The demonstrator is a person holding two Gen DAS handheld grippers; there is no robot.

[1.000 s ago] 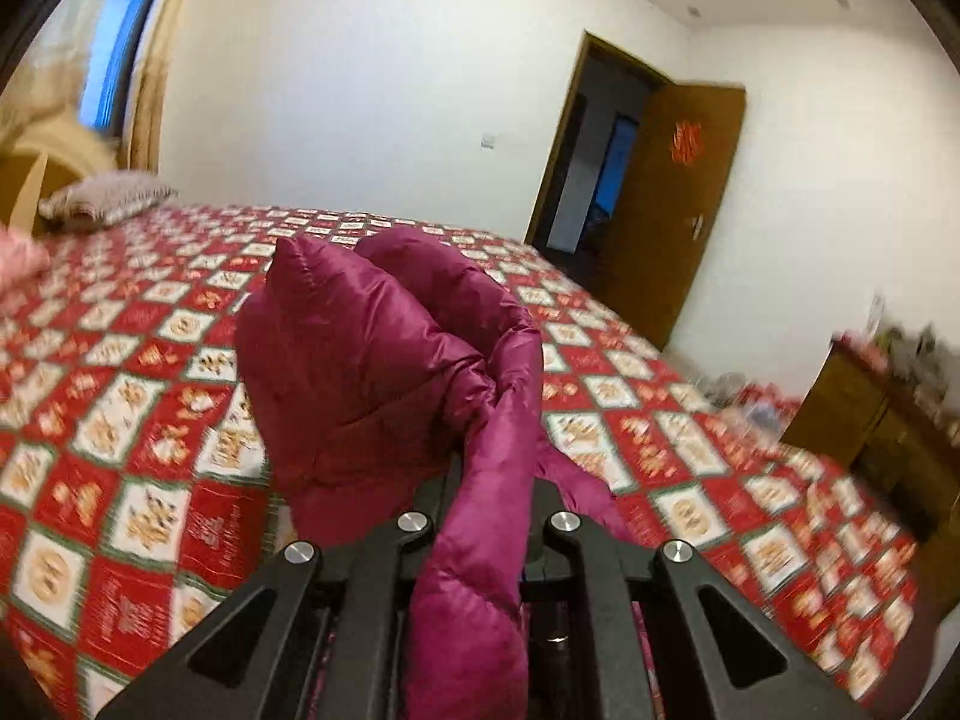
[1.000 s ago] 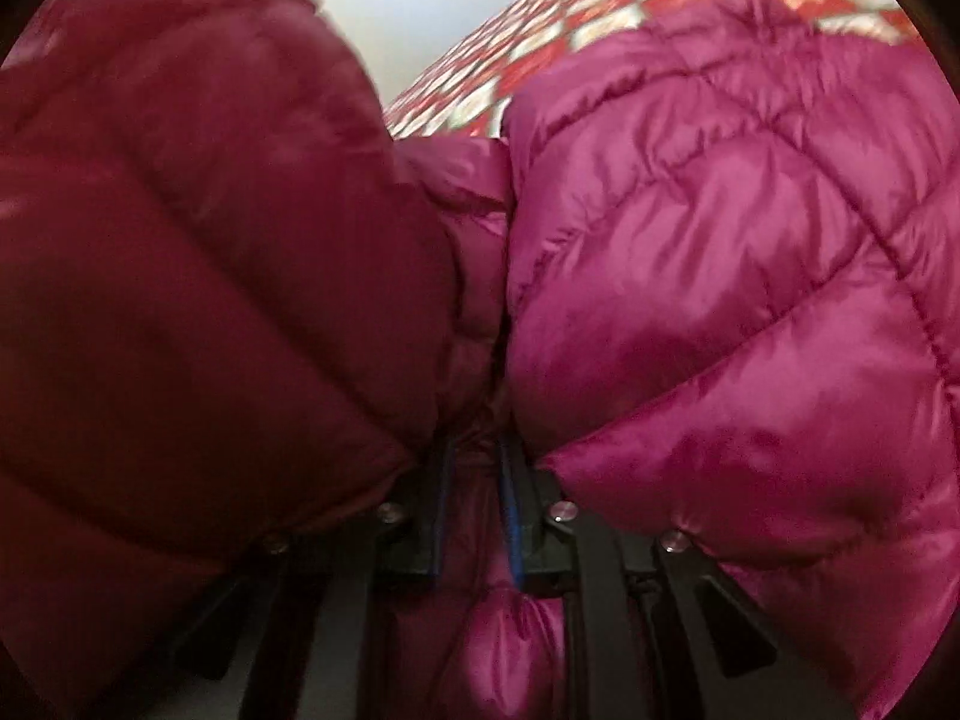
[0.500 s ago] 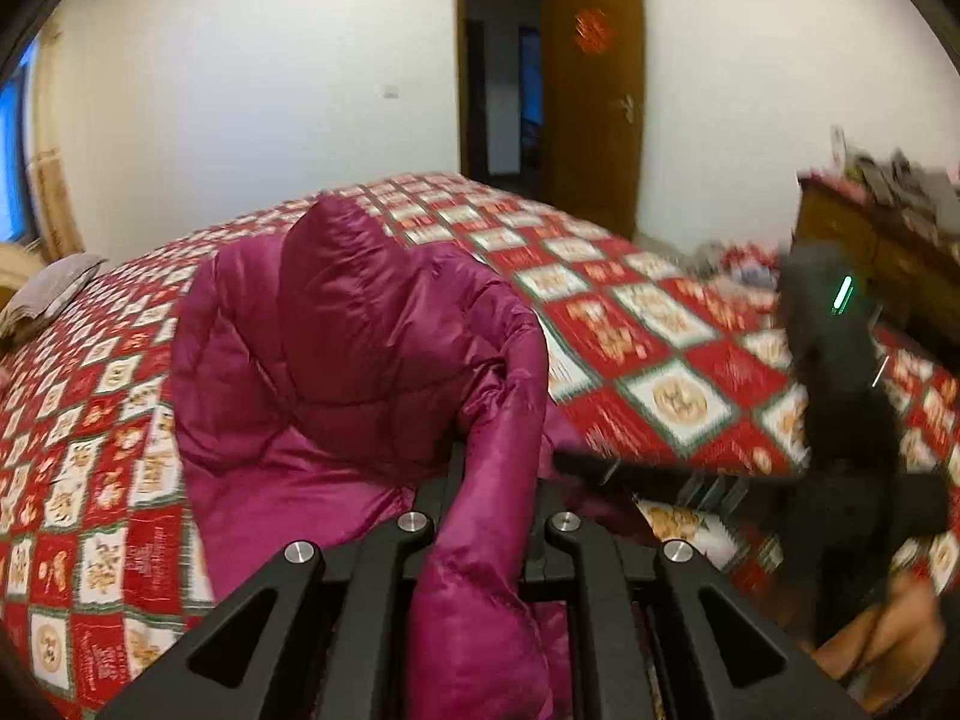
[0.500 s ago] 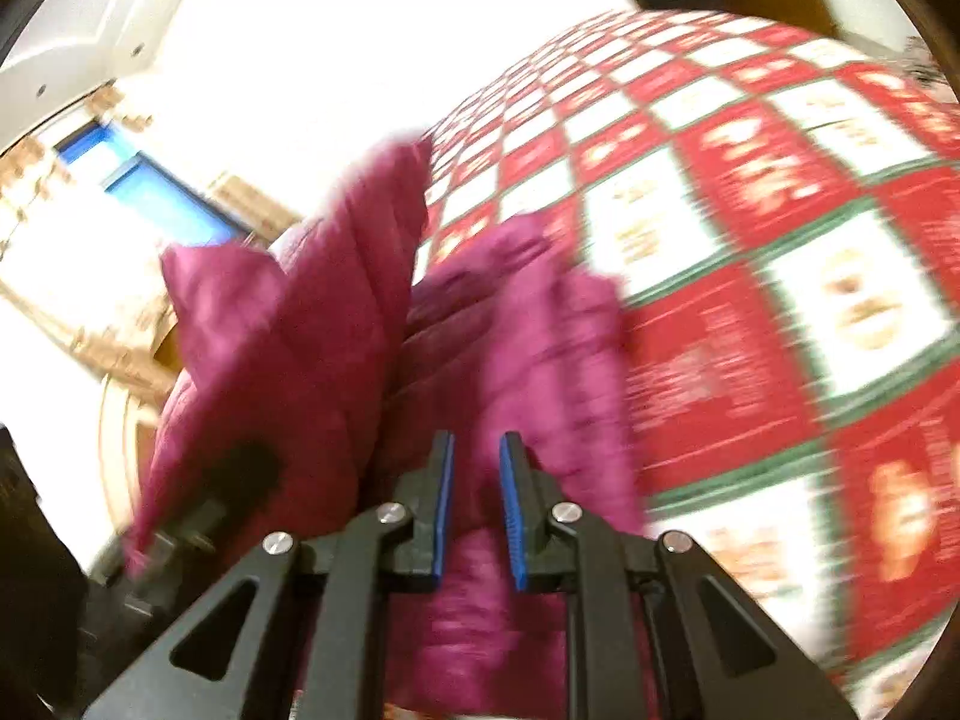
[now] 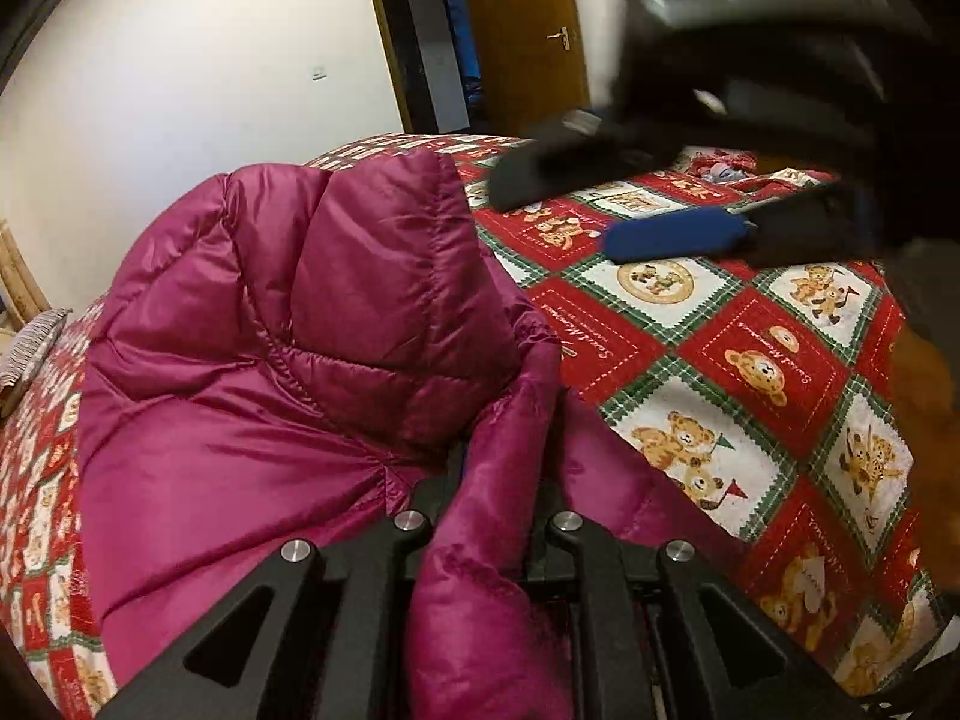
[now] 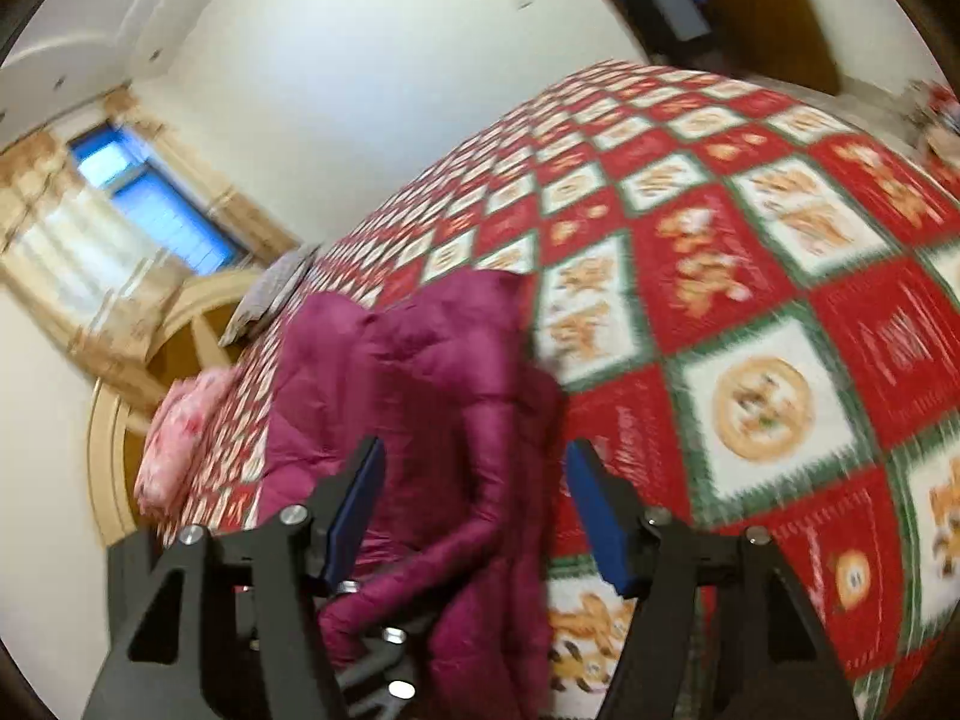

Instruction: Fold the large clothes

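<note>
1. The bed (image 5: 708,372), under a red teddy-bear patchwork bedspread (image 6: 750,300), fills both views; only the right wrist view shows its window (image 6: 150,204) end and pink pillow (image 6: 180,438).
2. The magenta down jacket (image 5: 270,360) lies heaped on the bedspread.
3. The left claw (image 5: 492,480) is clamped on a jacket fold.
4. The right claw (image 6: 474,516) has just been opening and stands wide, pads clear of the jacket; the left wrist view shows it blurred above the bed.
5. Only the left view shows the wooden door (image 5: 522,36).

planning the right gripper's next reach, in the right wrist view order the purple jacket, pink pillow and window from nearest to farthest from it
From the right gripper:
1. purple jacket, between and just beyond the open fingers.
2. pink pillow, left, at the bed's head.
3. window, upper left, on the far wall.
</note>
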